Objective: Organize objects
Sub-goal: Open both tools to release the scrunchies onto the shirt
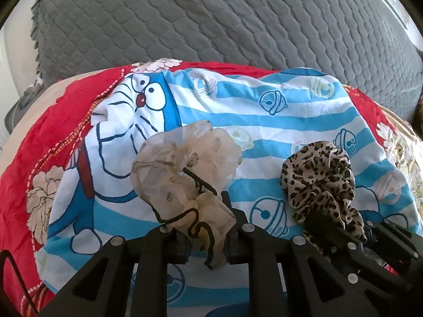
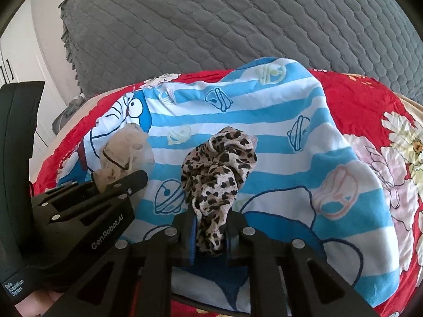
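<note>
My left gripper (image 1: 208,233) is shut on a sheer beige scrunchie (image 1: 182,169) with a black elastic showing, held just above a blue-and-white striped cartoon cloth (image 1: 238,111). My right gripper (image 2: 210,233) is shut on a leopard-print scrunchie (image 2: 219,166) over the same cloth (image 2: 264,121). In the left wrist view the leopard scrunchie (image 1: 320,179) and right gripper (image 1: 333,233) sit at the lower right. In the right wrist view the beige scrunchie (image 2: 125,153) and left gripper (image 2: 116,185) sit at the left.
The striped cloth lies on a red floral bedspread (image 1: 66,121), also seen in the right wrist view (image 2: 370,105). A grey quilted cover (image 1: 211,18) rises behind. A white cabinet (image 2: 23,47) stands at far left.
</note>
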`<state>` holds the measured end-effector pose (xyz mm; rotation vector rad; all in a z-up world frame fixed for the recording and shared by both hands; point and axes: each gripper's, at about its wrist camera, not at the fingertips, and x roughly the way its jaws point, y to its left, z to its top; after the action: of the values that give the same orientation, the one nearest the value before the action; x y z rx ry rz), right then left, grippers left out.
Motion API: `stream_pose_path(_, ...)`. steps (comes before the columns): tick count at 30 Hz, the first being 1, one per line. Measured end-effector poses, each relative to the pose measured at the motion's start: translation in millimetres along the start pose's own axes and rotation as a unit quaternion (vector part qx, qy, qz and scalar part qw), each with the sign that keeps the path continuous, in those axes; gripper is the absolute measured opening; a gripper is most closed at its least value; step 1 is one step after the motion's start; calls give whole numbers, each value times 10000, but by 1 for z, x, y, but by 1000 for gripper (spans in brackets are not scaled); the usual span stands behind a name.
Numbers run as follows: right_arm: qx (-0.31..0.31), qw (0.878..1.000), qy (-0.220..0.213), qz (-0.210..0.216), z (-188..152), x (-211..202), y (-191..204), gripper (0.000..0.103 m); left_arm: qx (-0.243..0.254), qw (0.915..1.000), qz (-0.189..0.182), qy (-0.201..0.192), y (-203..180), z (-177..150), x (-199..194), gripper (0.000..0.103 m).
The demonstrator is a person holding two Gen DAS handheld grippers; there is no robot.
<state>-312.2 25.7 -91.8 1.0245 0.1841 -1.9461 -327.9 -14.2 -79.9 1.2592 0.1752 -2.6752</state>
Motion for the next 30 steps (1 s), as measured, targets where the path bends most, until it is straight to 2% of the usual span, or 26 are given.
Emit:
stream_pose_path(6, 17, 10000, 38, 29, -1, 1, 0, 19, 14, 10000, -5, 22, 1, 1, 1, 26)
stream_pose_path(8, 31, 10000, 43, 49, -1, 1, 0, 21, -17, 10000, 8, 1, 2, 1, -1, 33)
stream_pose_path(10, 26, 9999, 46, 91, -1, 1, 1, 26, 13, 10000, 81, 6, 2, 0, -1, 41)
stream_pose_path(14, 54, 9999, 51, 141, 0, 0, 1, 30, -20, 9999, 151, 3, 5, -1, -4, 48)
stream_pose_path(19, 63, 9998, 35, 161, 0, -1, 1, 43, -58, 9998, 201, 45, 12, -1, -8, 56)
stream_pose_path(22, 54, 9998, 12, 194, 1, -2, 0, 51, -41, 9998, 209, 30, 15, 0, -10, 58)
stream_pose_path(27, -10, 9998, -69, 170, 3, -9, 1, 53, -140, 9998, 133, 25, 23, 1, -17, 63)
stream_pose_path(28, -23, 9998, -91, 167, 3, -10, 1, 54, -328, 9990, 287, 20, 24, 1, -18, 64)
stream_pose_path(30, -45, 9998, -120, 130, 4, -12, 1, 56, -373, 9990, 250, -8, 27, 2, -22, 65)
